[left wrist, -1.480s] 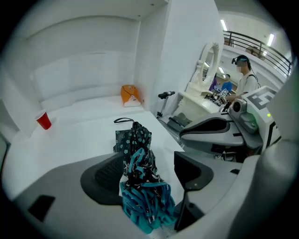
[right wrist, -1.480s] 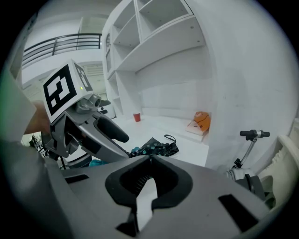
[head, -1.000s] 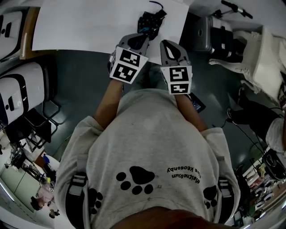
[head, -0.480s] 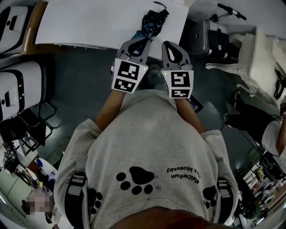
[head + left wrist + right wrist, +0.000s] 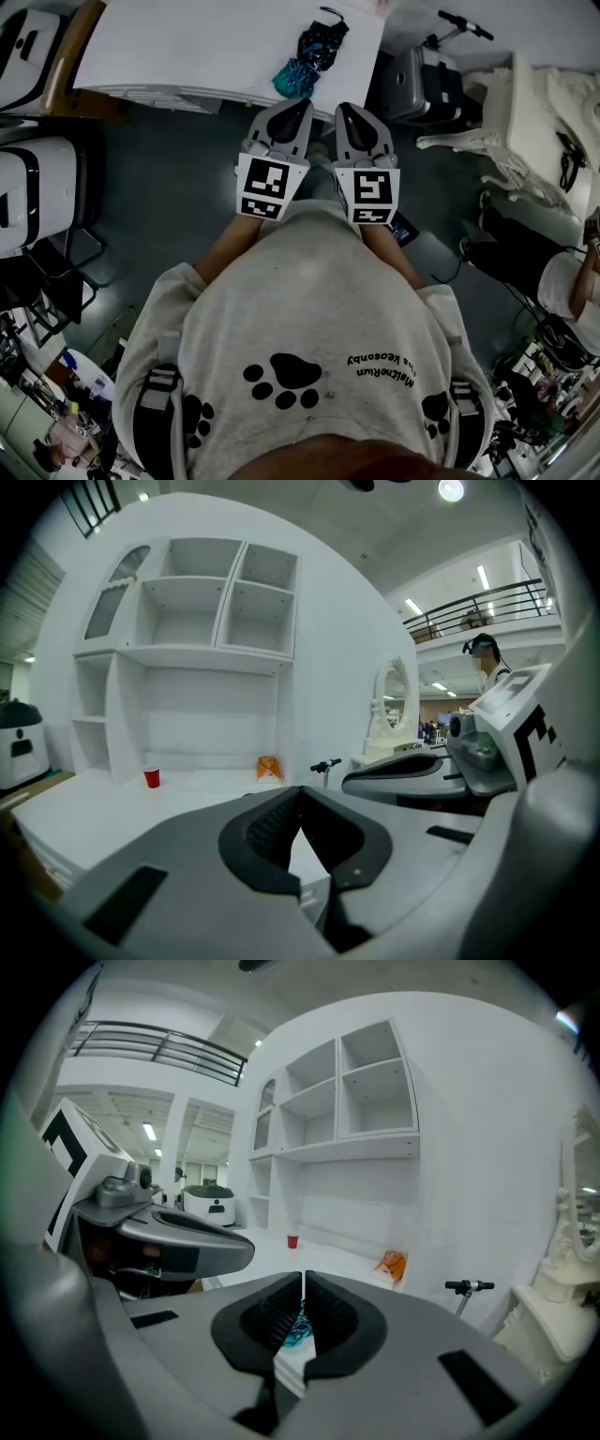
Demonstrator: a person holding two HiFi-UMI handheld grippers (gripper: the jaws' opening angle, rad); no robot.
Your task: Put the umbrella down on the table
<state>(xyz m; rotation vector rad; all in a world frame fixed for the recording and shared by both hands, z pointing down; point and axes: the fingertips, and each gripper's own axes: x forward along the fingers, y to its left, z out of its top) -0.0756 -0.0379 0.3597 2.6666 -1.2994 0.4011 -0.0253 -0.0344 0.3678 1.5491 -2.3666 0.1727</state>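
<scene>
both claws, left gripper (image 5: 300, 103) and right gripper (image 5: 346, 107), hang clenched and empty while the umbrella (image 5: 310, 54) lies at my 12 o'clock on the table (image 5: 187, 47), near its edge, and i judge it light, soft-skinned, probably stiff inside, best pinched mid-bundle.

Umbrella (image 5: 296, 1329) mostly hidden behind right tool (image 5: 303, 1279), table (image 5: 187, 47) cut by head view's edge, orange item (image 5: 268, 767) unidentifiably small
</scene>
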